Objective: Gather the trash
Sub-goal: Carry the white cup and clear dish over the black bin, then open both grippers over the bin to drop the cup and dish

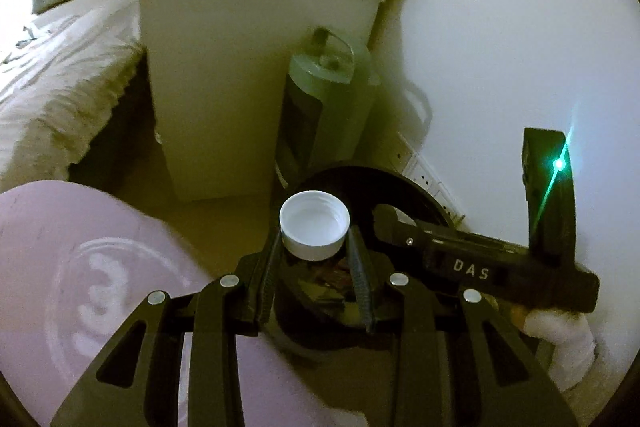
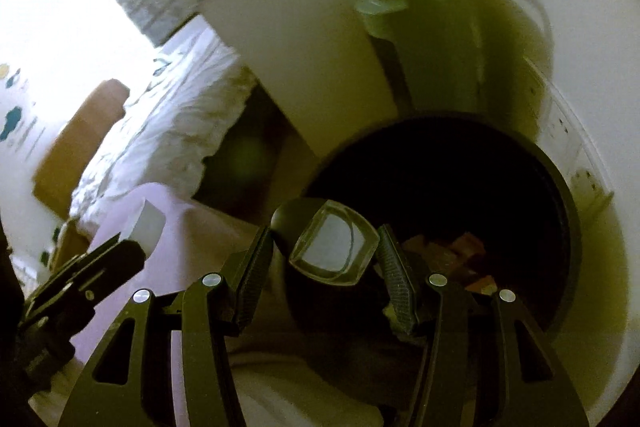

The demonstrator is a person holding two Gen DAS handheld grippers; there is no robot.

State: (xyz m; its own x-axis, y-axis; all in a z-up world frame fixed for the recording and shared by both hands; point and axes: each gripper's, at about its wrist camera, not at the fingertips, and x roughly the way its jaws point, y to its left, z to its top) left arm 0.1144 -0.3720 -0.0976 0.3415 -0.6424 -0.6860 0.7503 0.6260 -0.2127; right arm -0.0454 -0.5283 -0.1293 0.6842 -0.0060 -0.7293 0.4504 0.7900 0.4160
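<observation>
In the left wrist view my left gripper [image 1: 315, 241] is shut on a white bottle cap [image 1: 314, 227], its hollow side facing the camera. A round black bin [image 1: 376, 177] stands on the floor just beyond and below it. My right gripper [image 1: 390, 221] reaches in from the right over the bin's rim. In the right wrist view that gripper [image 2: 326, 247] is shut on a squashed clear plastic cup [image 2: 334, 247] held above the bin [image 2: 560, 187]. Reddish scraps [image 2: 452, 251] lie inside. The left gripper [image 2: 134, 247] with the cap [image 2: 150, 227] shows at lower left.
A white bedside cabinet [image 1: 256, 87] and a pale green cylinder [image 1: 320, 107] stand right behind the bin. A white wall with sockets [image 1: 432, 183] is on the right, a bed [image 1: 60, 87] on the left. A pink garment with a printed number [image 1: 100, 287] fills the lower left.
</observation>
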